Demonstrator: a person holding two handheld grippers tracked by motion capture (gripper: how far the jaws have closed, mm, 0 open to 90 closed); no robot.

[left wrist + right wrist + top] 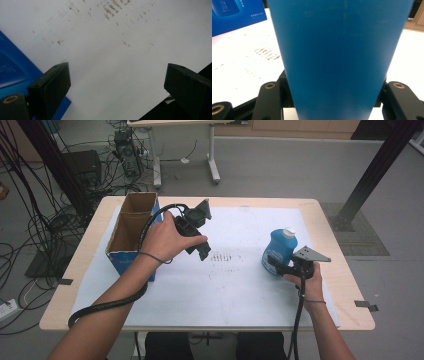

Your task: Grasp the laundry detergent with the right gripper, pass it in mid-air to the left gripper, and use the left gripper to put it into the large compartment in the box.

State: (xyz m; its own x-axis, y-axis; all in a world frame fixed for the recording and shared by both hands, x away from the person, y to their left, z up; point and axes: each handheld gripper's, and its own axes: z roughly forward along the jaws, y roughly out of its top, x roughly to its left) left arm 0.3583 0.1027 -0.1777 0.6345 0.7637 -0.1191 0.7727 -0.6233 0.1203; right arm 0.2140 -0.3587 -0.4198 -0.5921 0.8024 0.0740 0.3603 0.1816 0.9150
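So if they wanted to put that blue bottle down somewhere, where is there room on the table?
The widest bare patch is the white sheet between the cardboard box and the blue bottle, toward the person. The sheet's far side behind the bottle is also free. The left is crowded by the box and left gripper.

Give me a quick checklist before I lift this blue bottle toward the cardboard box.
1. Right claw closed on the blue bottle: ok, jaws press both sides in the right gripper view.
2. Bottle upright: ok.
3. White cap on: ok; tightness cannot tell.
4. Cardboard box open on top: ok; its contents cannot tell.
5. Left claw open and holding nothing: ok.
6. Path clear: not ok, the left hand is between bottle and box.
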